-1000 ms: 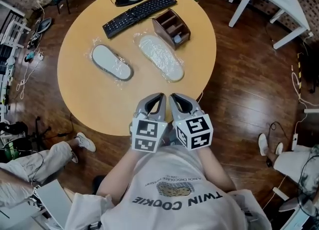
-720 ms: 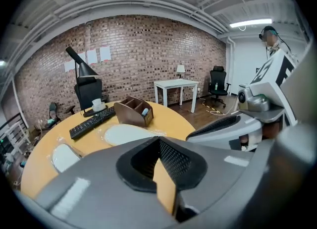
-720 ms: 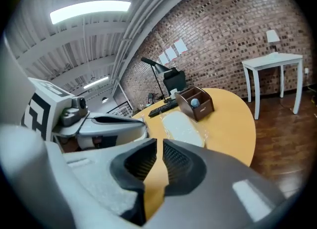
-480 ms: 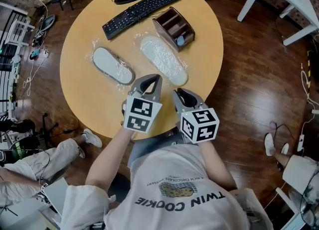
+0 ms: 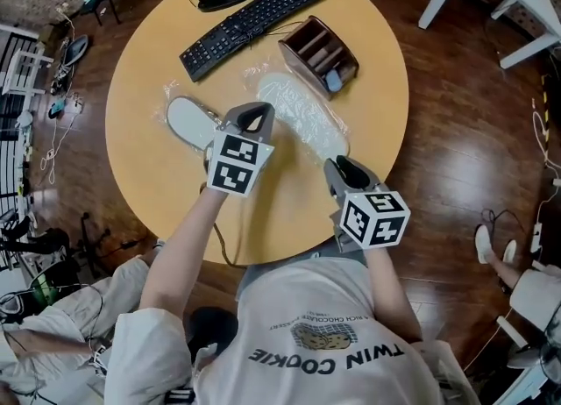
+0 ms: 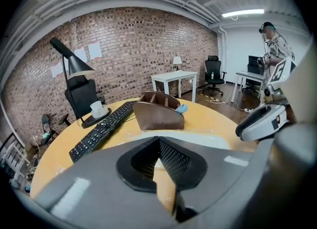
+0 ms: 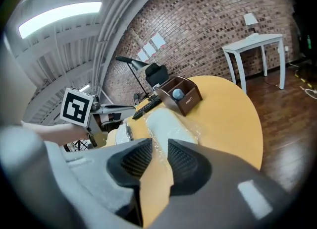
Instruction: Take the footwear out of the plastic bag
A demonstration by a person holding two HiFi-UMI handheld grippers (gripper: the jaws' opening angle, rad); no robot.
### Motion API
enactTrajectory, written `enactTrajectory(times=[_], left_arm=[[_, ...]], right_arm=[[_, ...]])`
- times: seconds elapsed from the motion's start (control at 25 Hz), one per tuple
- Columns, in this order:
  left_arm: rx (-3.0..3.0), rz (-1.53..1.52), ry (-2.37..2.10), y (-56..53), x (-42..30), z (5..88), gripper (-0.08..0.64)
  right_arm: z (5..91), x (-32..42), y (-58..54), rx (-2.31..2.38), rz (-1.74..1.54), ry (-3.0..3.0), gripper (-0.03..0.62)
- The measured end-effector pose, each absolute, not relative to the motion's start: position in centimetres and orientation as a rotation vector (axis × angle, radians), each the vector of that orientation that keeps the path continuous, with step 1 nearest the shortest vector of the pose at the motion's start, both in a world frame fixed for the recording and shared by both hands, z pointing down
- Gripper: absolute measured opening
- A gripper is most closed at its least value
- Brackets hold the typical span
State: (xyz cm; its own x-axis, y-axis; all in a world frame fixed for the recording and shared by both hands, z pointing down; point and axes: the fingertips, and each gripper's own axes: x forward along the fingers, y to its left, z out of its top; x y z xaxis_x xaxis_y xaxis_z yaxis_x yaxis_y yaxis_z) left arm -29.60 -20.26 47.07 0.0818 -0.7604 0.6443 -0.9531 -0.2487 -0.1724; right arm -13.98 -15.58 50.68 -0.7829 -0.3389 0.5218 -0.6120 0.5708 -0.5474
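Jaws of the left gripper (image 5: 253, 110) are pressed together at their tips with nothing between them; only bare table (image 5: 158, 193) shows under them in the left gripper view. This gripper hangs over the table, and in the head view its body hides the near end of the dark-rimmed shoe (image 5: 187, 120), which runs off to its left inside a clear bag (image 5: 166, 95). Ahead of its tips and slightly right lies the pale shoe (image 5: 302, 116), wrapped in a second bag (image 5: 261, 73). The organizer (image 5: 320, 51) stands beyond that, and the keyboard (image 5: 250, 16) is ahead to the left.

The right gripper (image 5: 341, 165) sits at the table's near edge, right of the left one and well apart from it. Its jaws are opening, a gap between the pads and nothing gripped. Their tips point at the pale shoe's near end, just ahead; whether they touch the bag cannot be told.
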Motion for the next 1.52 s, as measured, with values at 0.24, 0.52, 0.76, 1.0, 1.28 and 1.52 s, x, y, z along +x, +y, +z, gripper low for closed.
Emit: enactTrajectory(times=[0.24, 0.52, 0.76, 1.0, 1.28, 1.52], left_arm=[[2.09, 0.987, -1.633, -23.3, -34.2, 49.4, 0.003], [2.101, 1.037, -1.55, -26.1, -37.1, 52.7, 0.003], [2.108, 1.08, -1.491, -27.6, -38.8, 55.3, 0.003], [2.09, 1.123, -1.471, -28.3, -39.5, 56.9, 0.003], [2.049, 1.185, -1.455, -28.3, -39.9, 58.2, 0.003], [2.038, 1.189, -1.44, -28.1, -39.4, 58.1, 0.002]], right_arm=[[52.2, -14.6, -16.5, 0.877, 1.12, -2.374, 0.107], [53.7, -13.8, -17.3, 0.977, 1.196, -2.308, 0.149], [55.2, -13.0, -17.3, 1.054, 1.295, -2.228, 0.181], [56.3, -13.0, -17.3, 1.095, 1.336, -2.153, 0.186], [56.9, -12.8, -17.0, 1.093, 1.377, -2.13, 0.186], [56.9, -12.1, -16.9, 1.056, 1.457, -2.126, 0.186]])
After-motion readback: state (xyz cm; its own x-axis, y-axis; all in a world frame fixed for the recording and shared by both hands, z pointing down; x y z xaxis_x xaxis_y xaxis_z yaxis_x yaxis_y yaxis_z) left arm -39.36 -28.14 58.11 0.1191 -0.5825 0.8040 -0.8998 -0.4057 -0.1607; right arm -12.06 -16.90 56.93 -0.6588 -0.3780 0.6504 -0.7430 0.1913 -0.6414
